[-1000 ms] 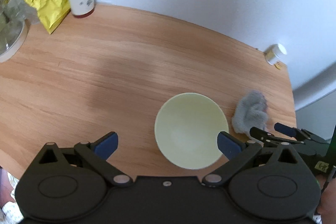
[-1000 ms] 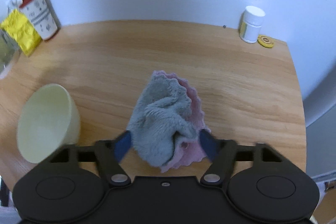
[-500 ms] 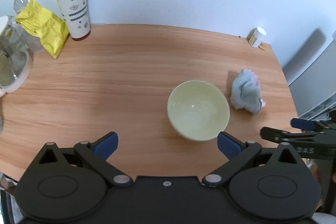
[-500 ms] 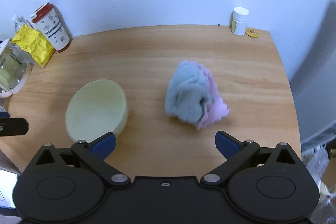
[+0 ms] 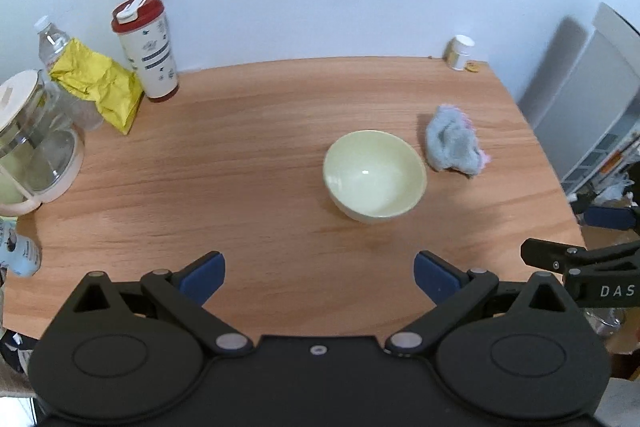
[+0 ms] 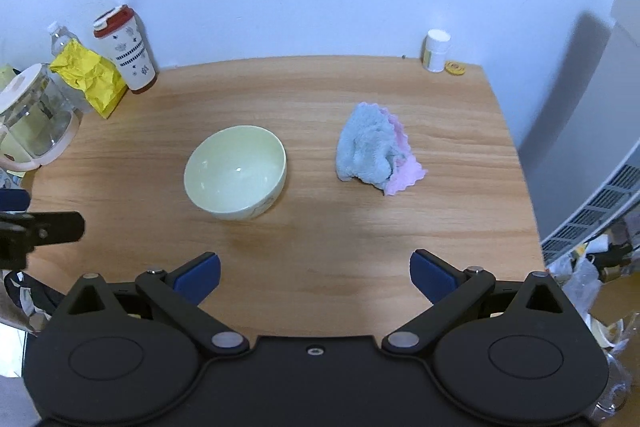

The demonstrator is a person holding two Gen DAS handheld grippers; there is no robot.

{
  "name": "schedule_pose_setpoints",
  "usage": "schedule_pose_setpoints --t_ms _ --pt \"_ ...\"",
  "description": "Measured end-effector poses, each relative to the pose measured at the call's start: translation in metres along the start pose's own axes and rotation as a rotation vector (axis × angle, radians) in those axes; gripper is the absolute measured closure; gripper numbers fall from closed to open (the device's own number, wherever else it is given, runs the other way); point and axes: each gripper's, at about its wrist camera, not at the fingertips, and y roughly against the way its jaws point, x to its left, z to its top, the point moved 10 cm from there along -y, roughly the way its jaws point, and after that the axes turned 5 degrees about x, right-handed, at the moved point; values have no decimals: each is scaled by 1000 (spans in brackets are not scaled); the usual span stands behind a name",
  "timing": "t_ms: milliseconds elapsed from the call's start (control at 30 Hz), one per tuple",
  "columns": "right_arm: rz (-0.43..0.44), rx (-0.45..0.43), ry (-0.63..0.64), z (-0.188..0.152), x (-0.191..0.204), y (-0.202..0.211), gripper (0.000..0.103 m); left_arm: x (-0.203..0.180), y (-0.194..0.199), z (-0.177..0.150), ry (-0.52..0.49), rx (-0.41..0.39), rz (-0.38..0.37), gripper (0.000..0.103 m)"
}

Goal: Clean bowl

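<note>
**Both jaws empty above bowl and cloth**

Nearest, the right gripper and left gripper hold their jaws spread wide, gripping nothing. Beyond, mid-frame on the tabletop, sits the pale bowl, upright and apparently empty. It looks stiff, smooth, breakable; best taken by its rim. The soft cloth lies right of it, apart.

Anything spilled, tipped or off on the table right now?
Nothing spilled or tipped. The pale green ceramic bowl sits upright and looks empty. The grey-and-pink fluffy cloth lies crumpled in a heap beside it on the wooden table, apart from the bowl.
</note>
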Motion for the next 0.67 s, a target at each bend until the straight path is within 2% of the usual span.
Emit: schedule_pose_setpoints --t_ms 267,333,667 --pt "1 -29 -16 -5 4 32 0 -7 11 -5 12 -15 -16 0" --pt "-20 -34 -11 -8 3 33 0 -8 13 -5 15 -19 -9 0" --pt "-7 1 -14 -17 3 27 0 -8 17 -5 36 -40 8 0"
